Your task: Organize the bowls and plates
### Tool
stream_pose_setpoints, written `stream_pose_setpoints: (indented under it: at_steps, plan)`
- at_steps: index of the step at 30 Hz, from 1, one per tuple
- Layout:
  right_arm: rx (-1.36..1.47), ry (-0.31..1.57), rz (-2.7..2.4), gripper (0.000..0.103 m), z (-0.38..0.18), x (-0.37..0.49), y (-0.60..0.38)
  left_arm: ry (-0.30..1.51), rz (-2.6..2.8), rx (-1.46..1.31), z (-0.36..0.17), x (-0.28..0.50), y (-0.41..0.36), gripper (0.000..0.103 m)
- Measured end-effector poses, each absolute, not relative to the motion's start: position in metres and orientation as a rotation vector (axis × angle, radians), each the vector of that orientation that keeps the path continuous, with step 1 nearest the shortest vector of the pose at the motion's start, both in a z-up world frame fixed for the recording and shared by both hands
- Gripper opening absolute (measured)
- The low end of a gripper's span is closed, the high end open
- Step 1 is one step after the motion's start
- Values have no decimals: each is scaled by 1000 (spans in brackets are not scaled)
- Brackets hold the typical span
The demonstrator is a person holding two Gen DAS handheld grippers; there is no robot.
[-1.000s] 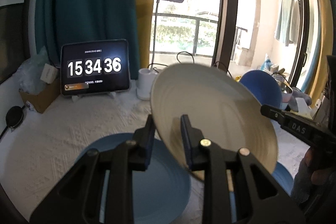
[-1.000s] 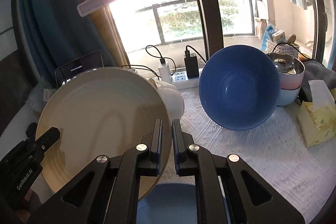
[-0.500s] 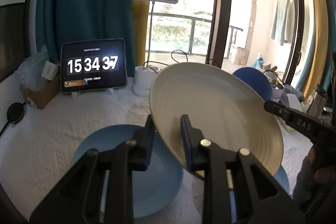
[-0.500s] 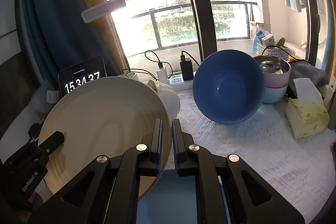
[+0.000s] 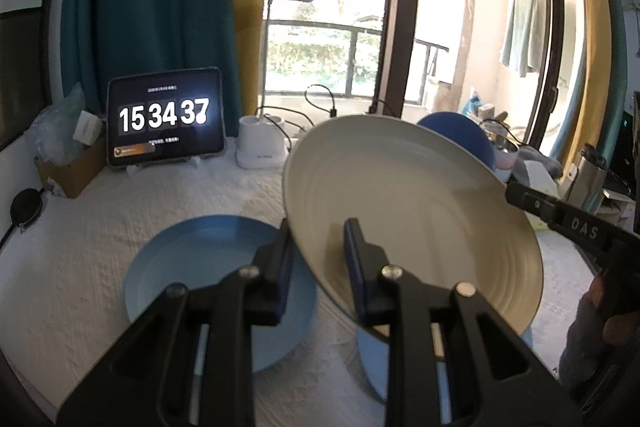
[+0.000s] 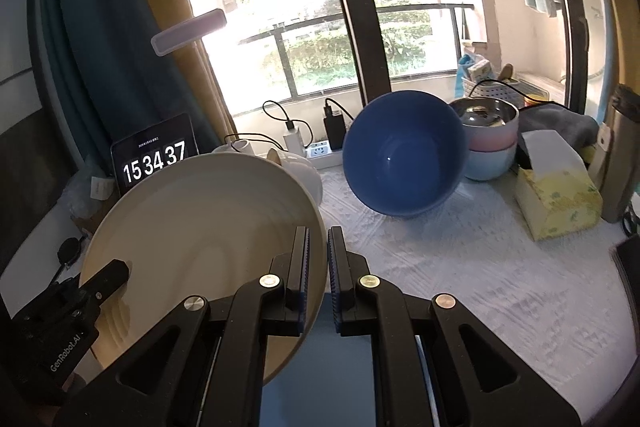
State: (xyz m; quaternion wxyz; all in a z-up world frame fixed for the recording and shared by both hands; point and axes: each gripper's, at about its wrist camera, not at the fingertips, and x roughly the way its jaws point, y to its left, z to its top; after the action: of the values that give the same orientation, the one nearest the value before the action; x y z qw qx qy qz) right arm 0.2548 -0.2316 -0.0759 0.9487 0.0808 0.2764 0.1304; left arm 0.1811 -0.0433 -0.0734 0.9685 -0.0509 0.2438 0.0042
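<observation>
Cream glazed stoneware is being held aloft: the cream plate is tilting steeply, with the left claw clamping one rim and the right claw pinching the opposite edge. Its slick, ringed surface is risking a slip onto the blue plate lying on the worktop just beneath the left claw, should either grip be loosening unevenly.

Left gripper fingers clamp the tilted cream plate above a blue plate.
</observation>
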Motion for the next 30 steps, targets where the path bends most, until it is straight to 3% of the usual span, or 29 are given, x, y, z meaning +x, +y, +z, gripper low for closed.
stream_pose_setpoints:
  at_steps: [30]
  plan:
    - [231,659,187,11,-136,226,-285,654,-61,17,-127,177,-98,26]
